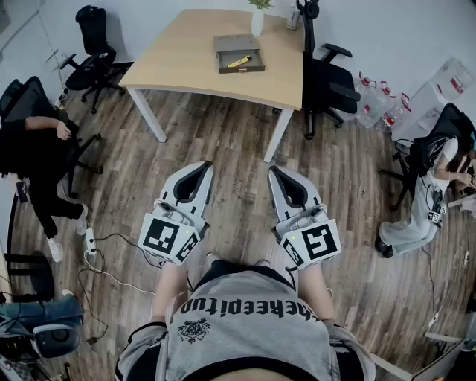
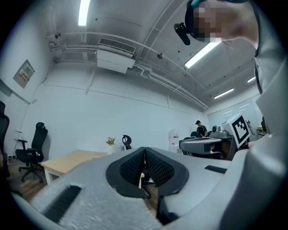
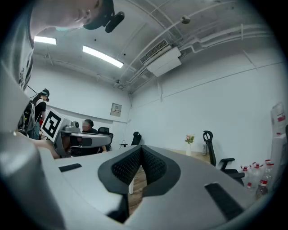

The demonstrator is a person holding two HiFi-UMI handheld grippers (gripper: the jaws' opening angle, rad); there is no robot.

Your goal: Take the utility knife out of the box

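Head view: person stands on the wood floor, well apart from the table (image 1: 190,56). The left gripper (image 1: 203,167) and right gripper (image 1: 276,171) are carried side by side at waist height, roughly level, aimed toward the table. My reading is that this is a carrying posture, since nothing is within reach to grasp yet.

- Open grey box (image 1: 225,49) sits on the far half of the table, near a white vase (image 1: 257,22).
- Yellow utility knife (image 1: 239,62) lies inside the box, slanted and untouched. The box has no lid on, so a straight reach-in looks possible once the person is close.

Left gripper view: the left fingers (image 2: 131,167) are clenched pad to pad, with nothing between them. Right gripper view: the right fingers (image 3: 126,167) are likewise pressed together and empty.

Differences between views:
- Only the head view shows the box and the knife. From above, the fingers' contact line is hard to judge.
- The gripper views settle the finger state but see the table edge-on. The vase shows there; the box I cannot make out.
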